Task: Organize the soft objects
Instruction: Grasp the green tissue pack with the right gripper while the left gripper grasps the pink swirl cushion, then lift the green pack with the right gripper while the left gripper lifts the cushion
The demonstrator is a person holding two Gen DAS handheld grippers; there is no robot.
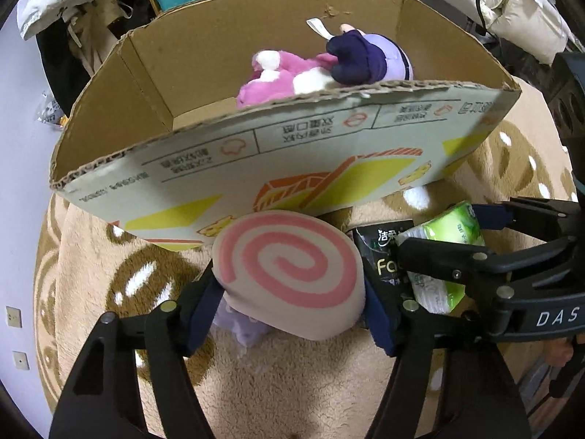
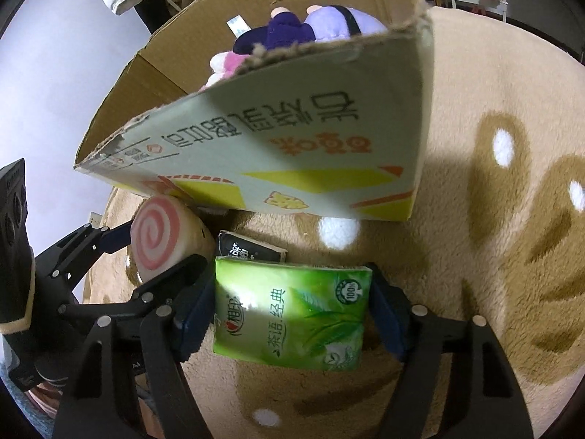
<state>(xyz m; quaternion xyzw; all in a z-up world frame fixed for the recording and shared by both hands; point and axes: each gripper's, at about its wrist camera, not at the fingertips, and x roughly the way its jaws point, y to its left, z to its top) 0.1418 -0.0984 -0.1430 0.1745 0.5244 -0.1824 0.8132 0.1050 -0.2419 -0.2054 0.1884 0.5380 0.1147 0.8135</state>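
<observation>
Jaws pinching on both sides now, left gripper on the swirl cushion, right gripper on the green tissue pack, both on the rug before the cardboard box, so I'll squeeze gently, lift clear of its near wall, then drop them in.

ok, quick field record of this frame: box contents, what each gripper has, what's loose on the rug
box: cardboard box on the rug, open top
in box: pink plush, purple plush
left gripper: pads against the swirl cushion
right gripper: pads against the green tissue pack
loose: black pack on the rug, between cushion and green pack, in front of the box
lifted: cannot tell for either
</observation>
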